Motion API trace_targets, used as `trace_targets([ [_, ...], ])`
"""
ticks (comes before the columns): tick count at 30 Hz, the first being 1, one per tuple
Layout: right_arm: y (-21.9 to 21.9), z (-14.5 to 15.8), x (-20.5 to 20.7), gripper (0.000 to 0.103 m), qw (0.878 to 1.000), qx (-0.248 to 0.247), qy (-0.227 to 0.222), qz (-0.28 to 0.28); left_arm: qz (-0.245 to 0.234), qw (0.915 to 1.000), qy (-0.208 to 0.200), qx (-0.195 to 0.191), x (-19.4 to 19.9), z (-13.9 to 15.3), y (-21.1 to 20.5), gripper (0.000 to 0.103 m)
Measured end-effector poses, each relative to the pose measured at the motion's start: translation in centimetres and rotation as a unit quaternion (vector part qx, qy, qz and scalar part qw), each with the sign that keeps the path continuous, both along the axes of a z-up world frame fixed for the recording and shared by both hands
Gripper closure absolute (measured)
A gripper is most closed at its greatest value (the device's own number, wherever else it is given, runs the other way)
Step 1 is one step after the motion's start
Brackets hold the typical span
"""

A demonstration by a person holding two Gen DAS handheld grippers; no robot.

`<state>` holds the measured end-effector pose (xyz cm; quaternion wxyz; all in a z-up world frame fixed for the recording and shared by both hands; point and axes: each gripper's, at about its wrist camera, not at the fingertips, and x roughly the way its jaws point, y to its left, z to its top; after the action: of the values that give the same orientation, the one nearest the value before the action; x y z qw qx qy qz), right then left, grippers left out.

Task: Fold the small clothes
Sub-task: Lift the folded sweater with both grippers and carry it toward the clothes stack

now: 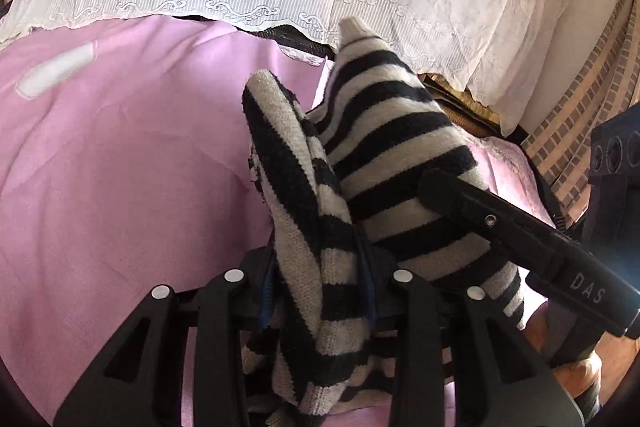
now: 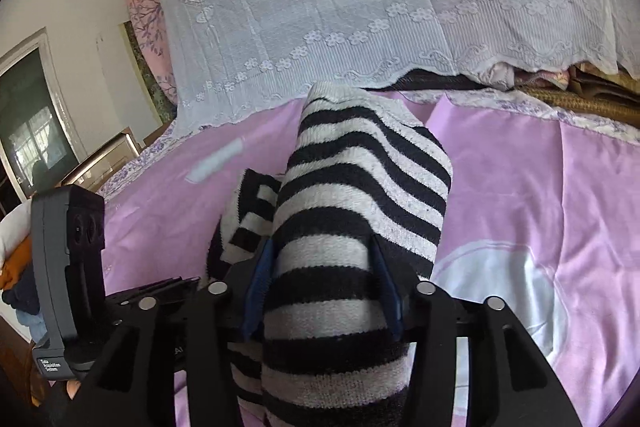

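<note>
Over a bed spread with a pink sheet (image 1: 120,147), I hold a black-and-white striped knit garment (image 1: 384,131) bunched between both tools. My left gripper (image 1: 320,267) is clamped on a narrow fold of the knit, its blue pads pressing in from both sides. My right gripper (image 2: 324,283) stands wider, its pads closed against a thick roll of the same garment (image 2: 360,187). The cloth runs forward and upward from each pair of fingers, lengthwise along the line they point, toward the white lace cover (image 2: 360,7) at the far side. The two grips sit close together, the right one just beside the left, so laying the piece flat calls, I judge, for drawing them apart.
</note>
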<state>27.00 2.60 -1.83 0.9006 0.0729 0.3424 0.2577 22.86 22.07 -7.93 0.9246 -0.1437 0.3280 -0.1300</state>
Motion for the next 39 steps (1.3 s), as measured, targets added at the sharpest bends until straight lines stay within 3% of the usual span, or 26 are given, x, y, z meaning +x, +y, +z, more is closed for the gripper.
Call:
trace_targets([
  [2, -1.6, -1.4, 0.9, 0.027, 1.0, -0.005, 0.024, -0.019, -0.004, 1.0, 0.009, -0.002, 0.7, -0.2, -0.3, 0.064],
  [5, -4.6, -3.9, 2.5, 0.025, 0.996, 0.038, 0.078, -0.03, -0.005, 0.9988, 0.038, -0.032, 2.2, -1.2, 0.0, 0.06],
  [10, -7.7, -8.0, 4.6, 0.018, 0.966, 0.162, 0.201, -0.014, -0.02, 0.9979, 0.048, -0.039, 3.3, -1.6, -0.7, 0.057],
  [12, -7.4, -9.3, 4.9, 0.017, 0.956, 0.177, 0.232, 0.008, -0.028, 0.9975, 0.055, -0.035, 3.6, -1.8, -1.4, 0.042],
  [14, -7.5, -8.9, 4.2, 0.046, 0.959, 0.179, 0.217, 0.027, -0.04, 0.9962, 0.074, -0.024, 4.2, -2.4, -2.5, 0.035],
  [16, -8.7, -8.9, 4.1, 0.054, 0.953, 0.2, 0.223, 0.041, -0.05, 0.9949, 0.087, -0.01, 4.5, -3.0, -3.6, 0.026],
  [21, -12.4, -11.1, 4.7, 0.057, 0.933, 0.246, 0.26, 0.037, -0.113, 0.9838, 0.129, -0.054, 5.0, -4.0, -5.4, 0.01],
  [23, -12.8, -10.7, 4.7, 0.057, 0.937, 0.239, 0.253, 0.03, -0.115, 0.9837, 0.134, -0.032, 5.1, -4.4, -6.6, 0.005],
  [26, -13.0, -10.9, 4.6, 0.057, 0.937, 0.24, 0.253, 0.026, -0.115, 0.9845, 0.132, -0.017, 5.7, -4.5, -7.0, 0.004],
  [29, -12.4, -10.6, 4.4, 0.055, 0.946, 0.215, 0.239, 0.046, -0.108, 0.982, 0.142, -0.061, 6.4, -5.1, -5.2, 0.004],
  [30, -12.2, -10.5, 4.2, 0.054, 0.948, 0.21, 0.234, 0.042, -0.106, 0.9818, 0.142, -0.068, 6.4, -5.2, -5.1, 0.007],
  [31, -12.0, -10.4, 3.9, 0.054, 0.951, 0.204, 0.228, 0.035, -0.106, 0.9837, 0.136, -0.051, 6.2, -5.1, -5.5, 0.012],
  [33, -11.7, -9.9, 3.5, 0.054, 0.956, 0.198, 0.214, 0.023, -0.122, 0.9854, 0.114, -0.033, 5.3, -4.4, -6.6, 0.041],
  [34, -11.6, -9.5, 3.4, 0.054, 0.956, 0.205, 0.21, 0.023, -0.12, 0.9871, 0.103, -0.028, 4.8, -3.9, -6.7, 0.044],
  [35, -11.6, -9.0, 3.1, 0.055, 0.955, 0.214, 0.203, 0.025, -0.114, 0.9892, 0.089, -0.026, 4.4, -3.4, -6.6, 0.055],
  [39, -10.7, -5.5, 1.7, 0.056, 0.96, 0.224, 0.162, 0.039, -0.1, 0.9911, 0.047, -0.075, 2.8, -1.4, -4.5, 0.071],
])
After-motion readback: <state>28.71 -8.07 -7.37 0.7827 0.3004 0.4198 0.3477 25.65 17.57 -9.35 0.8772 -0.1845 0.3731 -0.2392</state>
